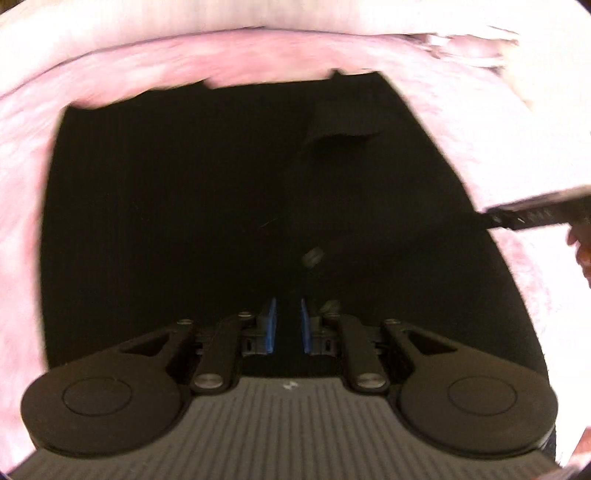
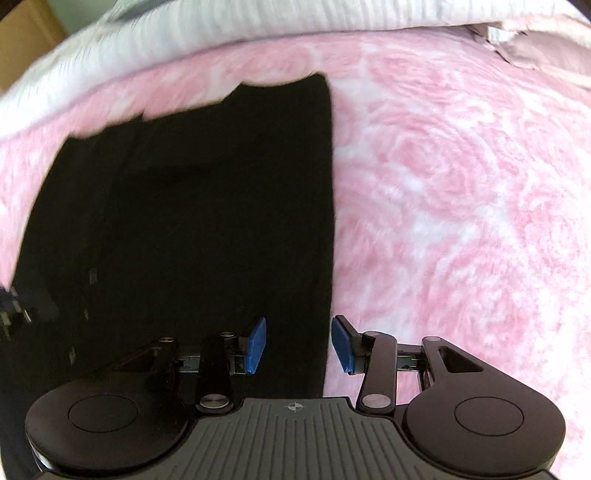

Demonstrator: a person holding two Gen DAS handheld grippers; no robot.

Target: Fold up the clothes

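A: Surface? Garment position?
B: Pink rose-patterned fleece blanket [image 2: 461, 177]; flat black fabric garment [image 1: 221, 206] lies centrally.
A: Jaws?
B: Left gripper [image 1: 287, 325] narrowly parted, empty. Right gripper [image 2: 297, 345] wider, straddling garment's right edge, unclamped.

Pink blanket [image 2: 461, 192] with a rose swirl pattern covers the whole work surface, fluffy pile, visible in both wrist views. White ribbed bedding [image 2: 258, 26] runs along its far edge, touching it. Crumpled pinkish-mauve fabric [image 2: 535, 48] sits at the far right, on the blanket's far edge; same bunched item shows in the left wrist view, blurred. Brown panel [image 2: 26, 40], maybe cardboard, at far left behind the bedding; can't tell.
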